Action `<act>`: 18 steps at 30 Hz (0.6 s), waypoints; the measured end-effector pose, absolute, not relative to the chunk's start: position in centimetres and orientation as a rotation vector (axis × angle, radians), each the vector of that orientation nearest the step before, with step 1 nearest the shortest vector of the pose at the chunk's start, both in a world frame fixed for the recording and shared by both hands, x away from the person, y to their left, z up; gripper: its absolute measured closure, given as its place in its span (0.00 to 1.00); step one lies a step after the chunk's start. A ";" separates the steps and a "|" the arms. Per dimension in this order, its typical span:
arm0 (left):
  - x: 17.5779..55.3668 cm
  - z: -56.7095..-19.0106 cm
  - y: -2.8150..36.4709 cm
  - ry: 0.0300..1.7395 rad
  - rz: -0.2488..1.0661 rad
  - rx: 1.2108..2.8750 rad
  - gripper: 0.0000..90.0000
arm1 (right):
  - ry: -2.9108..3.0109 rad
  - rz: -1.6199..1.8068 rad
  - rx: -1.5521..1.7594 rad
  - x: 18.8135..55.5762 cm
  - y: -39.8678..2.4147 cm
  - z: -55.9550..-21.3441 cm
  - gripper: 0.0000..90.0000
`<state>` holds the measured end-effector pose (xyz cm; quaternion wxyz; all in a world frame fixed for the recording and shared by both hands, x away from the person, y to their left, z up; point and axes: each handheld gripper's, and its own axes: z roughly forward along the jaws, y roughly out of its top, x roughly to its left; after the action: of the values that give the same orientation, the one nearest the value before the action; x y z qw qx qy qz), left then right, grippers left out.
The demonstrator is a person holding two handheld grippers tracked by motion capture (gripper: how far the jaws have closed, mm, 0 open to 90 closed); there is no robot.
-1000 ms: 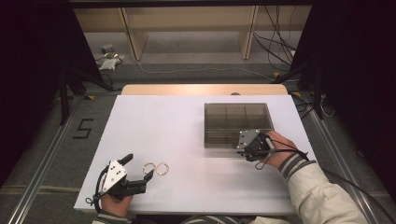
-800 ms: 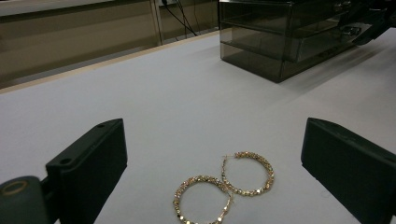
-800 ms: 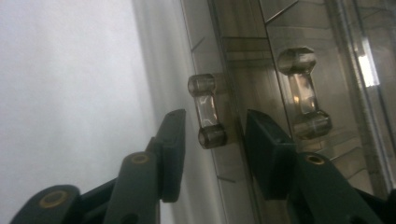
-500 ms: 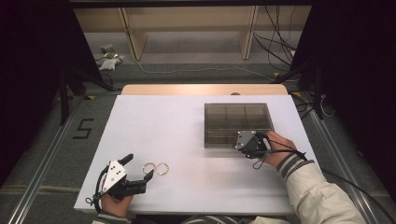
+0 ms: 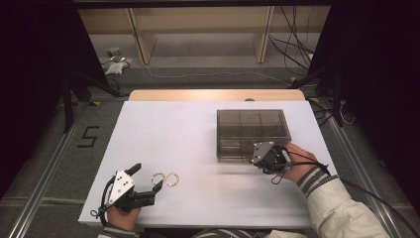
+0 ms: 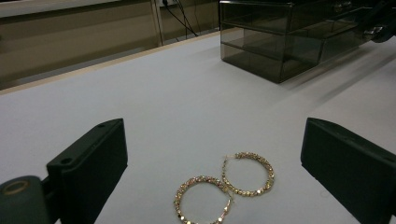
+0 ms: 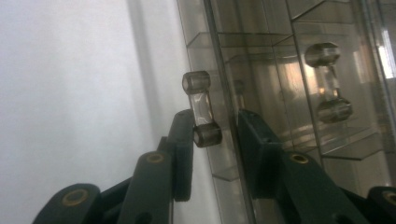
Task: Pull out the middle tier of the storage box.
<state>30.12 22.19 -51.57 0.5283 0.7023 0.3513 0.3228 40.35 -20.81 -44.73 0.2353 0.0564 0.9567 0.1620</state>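
The left gripper [image 5: 146, 178] sits wide open at the table's [image 5: 198, 124] near left, two gold hoop earrings [image 6: 224, 185] touching just ahead of it. Further right, the right gripper [image 7: 212, 126] is at the smoky drawer box [image 5: 252, 130] — jaws narrowed around a drawer handle [image 7: 201, 108].

left gripper [image 5: 147, 182]: black body, grey three-cornered top plate, black looping cable; blocky black jaws with small screw holes. right gripper [image 5: 257, 157]: black, grey plate, black cable; brass-coloured pivot pins on jaw links. right sleeve [image 5: 341, 208]: cream, with dark-and-light striped cuff; left cuff [image 5: 116, 231] striped too.
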 end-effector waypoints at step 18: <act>30.1 -51.6 22.1 0.836 0.775 1.683 0.08 | 2.684 0.418 0.141 39.5 -20.5 -44.9 0.77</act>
<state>30.12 22.14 -51.58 0.5265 0.7038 0.3499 0.3241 39.47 -20.49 -44.86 0.2095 0.0506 0.9649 0.1503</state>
